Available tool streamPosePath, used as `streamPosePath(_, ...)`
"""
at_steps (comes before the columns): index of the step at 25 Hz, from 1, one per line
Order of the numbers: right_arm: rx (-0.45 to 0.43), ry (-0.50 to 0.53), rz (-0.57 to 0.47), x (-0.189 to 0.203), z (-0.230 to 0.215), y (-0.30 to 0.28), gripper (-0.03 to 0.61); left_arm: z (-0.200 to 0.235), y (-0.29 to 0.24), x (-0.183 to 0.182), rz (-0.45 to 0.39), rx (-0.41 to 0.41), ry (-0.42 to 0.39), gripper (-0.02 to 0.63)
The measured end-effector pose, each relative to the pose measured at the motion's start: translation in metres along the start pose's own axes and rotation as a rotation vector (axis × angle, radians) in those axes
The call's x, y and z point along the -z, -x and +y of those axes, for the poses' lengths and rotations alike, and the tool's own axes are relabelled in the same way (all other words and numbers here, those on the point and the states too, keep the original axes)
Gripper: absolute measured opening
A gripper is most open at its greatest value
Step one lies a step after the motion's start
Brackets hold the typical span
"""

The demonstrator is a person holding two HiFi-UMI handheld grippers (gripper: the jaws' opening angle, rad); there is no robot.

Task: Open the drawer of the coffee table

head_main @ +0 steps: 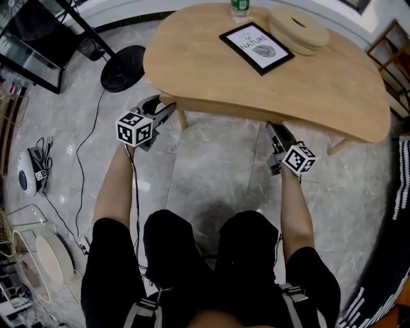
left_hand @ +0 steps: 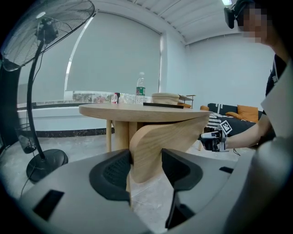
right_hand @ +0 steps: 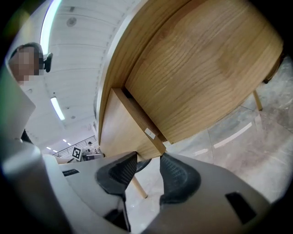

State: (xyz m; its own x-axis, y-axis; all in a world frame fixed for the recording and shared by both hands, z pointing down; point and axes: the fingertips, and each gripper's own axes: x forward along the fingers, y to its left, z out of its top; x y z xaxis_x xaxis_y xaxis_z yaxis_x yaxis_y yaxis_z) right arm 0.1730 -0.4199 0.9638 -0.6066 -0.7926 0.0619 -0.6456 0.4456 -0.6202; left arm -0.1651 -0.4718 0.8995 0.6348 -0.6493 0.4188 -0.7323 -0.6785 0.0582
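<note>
The light wooden coffee table (head_main: 333,83) carries a curved drawer front (head_main: 224,109) under its near edge. My left gripper (head_main: 168,110) is at that front's left end. In the left gripper view the rounded wooden end (left_hand: 155,137) fills the gap, and my left gripper (left_hand: 146,167) is shut on it. My right gripper (head_main: 274,128) reaches under the edge further right. In the right gripper view the drawer front's lower edge (right_hand: 119,132) sits just above my right gripper (right_hand: 147,167), whose pads stand apart with floor showing between them.
On the tabletop lie a framed print (head_main: 256,48), stacked wooden discs (head_main: 298,29) and a bottle (head_main: 239,8). A floor fan (head_main: 122,67) stands left of the table, with cables (head_main: 83,160) on the floor. The person's knees (head_main: 211,250) are below the grippers.
</note>
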Motion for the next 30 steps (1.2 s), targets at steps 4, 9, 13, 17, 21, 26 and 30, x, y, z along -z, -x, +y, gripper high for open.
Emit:
streamPosePath(4,-0.005,0.010,0.006,0.011,0.009,0.015,0.170,-0.012,0.015,0.009,0.014,0.020,-0.029,0.221)
streamPosePath(9,-0.012,0.026,0.041,0.025,0.024,0.030,0.158,-0.021,0.033,0.017,0.026,0.031,-0.052,0.215)
streamPosePath(13,-0.002,0.045,0.071,0.034,0.034,0.043,0.152,-0.032,0.049,0.023,0.036,0.044,-0.066,0.209)
streamPosePath(17,0.021,0.052,0.078,0.043,0.044,0.057,0.158,-0.045,0.065,0.031,0.052,0.055,-0.085,0.198)
streamPosePath(21,0.026,0.052,0.085,0.051,0.054,0.070,0.158,-0.055,0.080,0.037,0.053,0.063,-0.083,0.195)
streamPosePath(26,0.042,0.052,0.111,0.063,0.065,0.084,0.160,-0.066,0.097,0.046,0.067,0.072,-0.087,0.190)
streamPosePath(30,0.066,0.081,0.135,0.072,0.072,0.092,0.163,-0.073,0.110,0.051,0.075,0.080,-0.090,0.186)
